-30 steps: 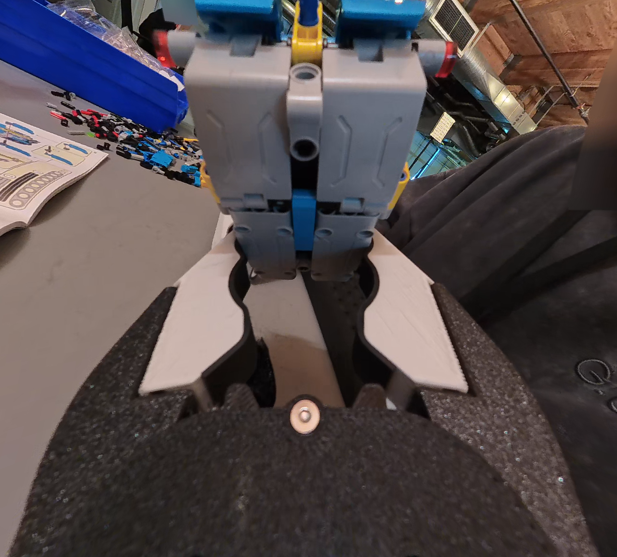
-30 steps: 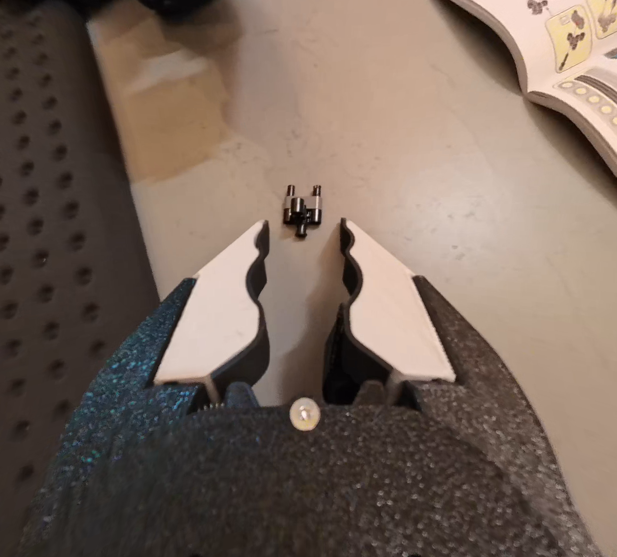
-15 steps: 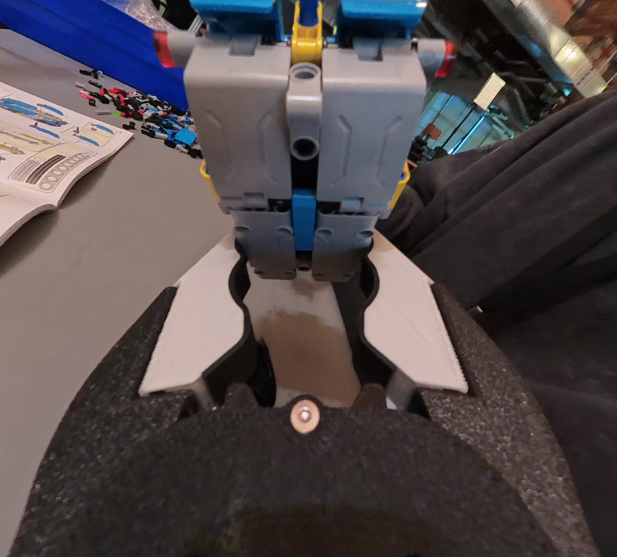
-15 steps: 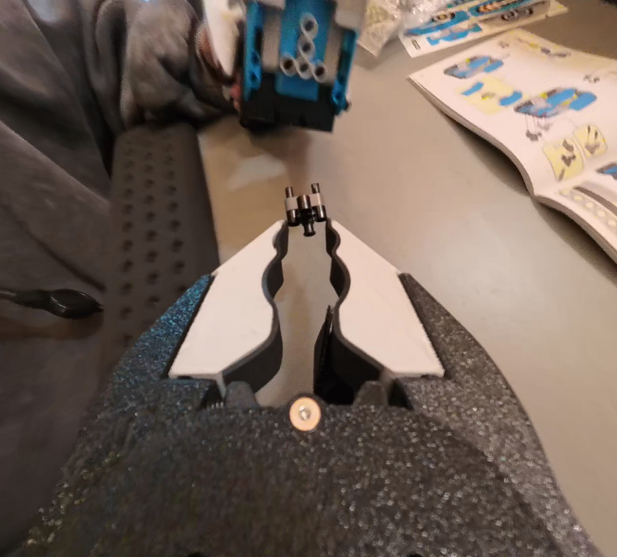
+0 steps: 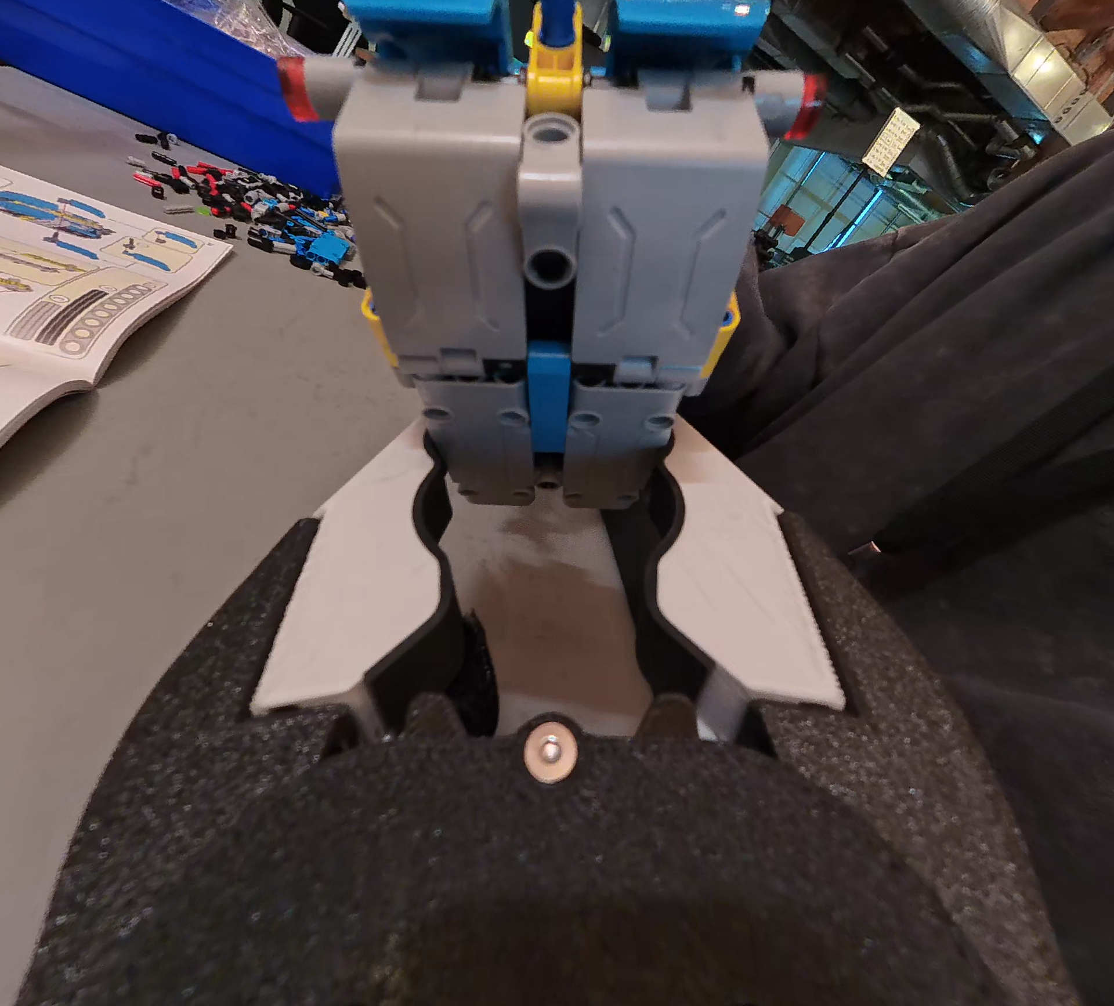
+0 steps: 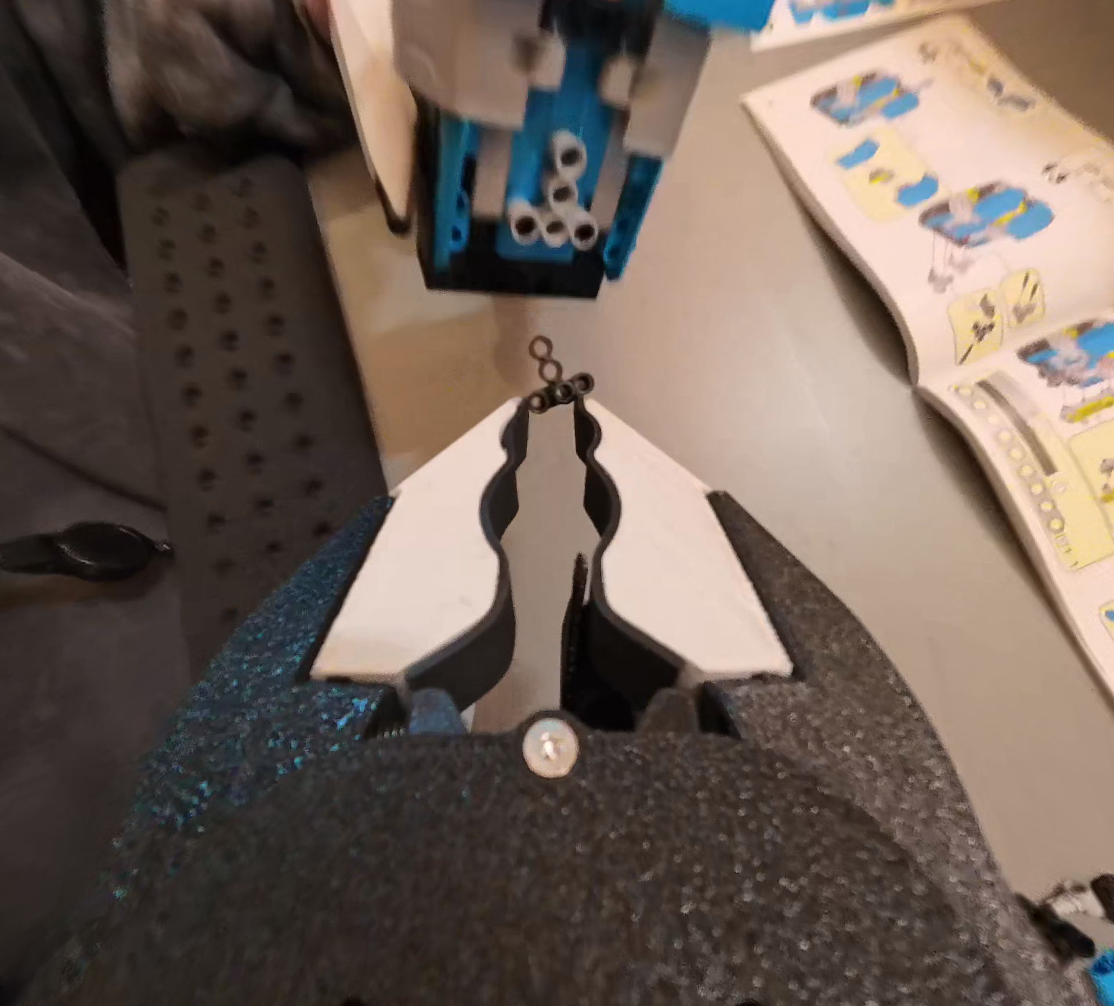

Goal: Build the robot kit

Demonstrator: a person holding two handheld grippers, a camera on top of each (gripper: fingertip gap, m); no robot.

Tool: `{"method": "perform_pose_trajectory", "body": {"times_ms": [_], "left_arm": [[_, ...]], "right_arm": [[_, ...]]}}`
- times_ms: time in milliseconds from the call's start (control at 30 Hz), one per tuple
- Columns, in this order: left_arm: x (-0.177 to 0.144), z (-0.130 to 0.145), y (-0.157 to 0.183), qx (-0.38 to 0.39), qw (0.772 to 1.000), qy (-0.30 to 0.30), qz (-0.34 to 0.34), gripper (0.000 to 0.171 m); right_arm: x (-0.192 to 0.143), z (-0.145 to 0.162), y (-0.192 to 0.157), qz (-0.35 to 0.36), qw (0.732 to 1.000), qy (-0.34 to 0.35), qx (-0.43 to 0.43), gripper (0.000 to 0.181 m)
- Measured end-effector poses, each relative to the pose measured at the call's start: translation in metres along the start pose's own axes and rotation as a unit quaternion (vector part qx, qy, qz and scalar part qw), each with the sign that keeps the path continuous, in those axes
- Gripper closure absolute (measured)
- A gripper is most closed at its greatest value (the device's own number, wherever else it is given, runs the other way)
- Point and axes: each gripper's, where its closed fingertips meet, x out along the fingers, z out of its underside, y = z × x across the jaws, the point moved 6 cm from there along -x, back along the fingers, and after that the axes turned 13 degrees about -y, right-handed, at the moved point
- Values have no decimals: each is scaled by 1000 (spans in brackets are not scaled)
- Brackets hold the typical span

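Observation:
My left gripper [image 5: 547,465] is shut on the lower end of a grey, blue and yellow brick-built model [image 5: 548,229] and holds it upright above the grey table [image 5: 181,434]. The same model [image 6: 542,103] hangs blurred at the top of the right wrist view, its underside with grey tube ends facing me. My right gripper [image 6: 553,404] is shut on a small black connector piece [image 6: 557,386], held at the fingertips just below and in front of the model.
An open instruction booklet [image 6: 964,266] lies right in the right wrist view; it also shows left in the left wrist view [image 5: 78,278]. Loose small pieces [image 5: 253,205] lie before a blue bin [image 5: 120,43]. A person's dark sleeve [image 5: 934,344] and a perforated grey pad [image 6: 223,350] flank the grippers. Left tips to right tips: about 5 cm.
My right gripper closed on the small black connector, lifted it off the table and brought it up toward the model. My left gripper kept its hold; the model turned slightly.

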Motion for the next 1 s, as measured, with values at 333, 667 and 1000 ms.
{"method": "perform_pose_trajectory", "body": {"times_ms": [333, 667, 1000], "left_arm": [[-2, -1, -1, -7, 1000, 7, 6, 106], [-1, 0, 0, -4, 1000, 3, 10, 106], [-2, 0, 0, -5, 1000, 5, 12, 106]], "right_arm": [[27, 39, -2, 40, 991, -125, -34, 167], [28, 39, -4, -1, 991, -127, -37, 161], [29, 33, -17, 1, 981, -118, -155, 153]]}}
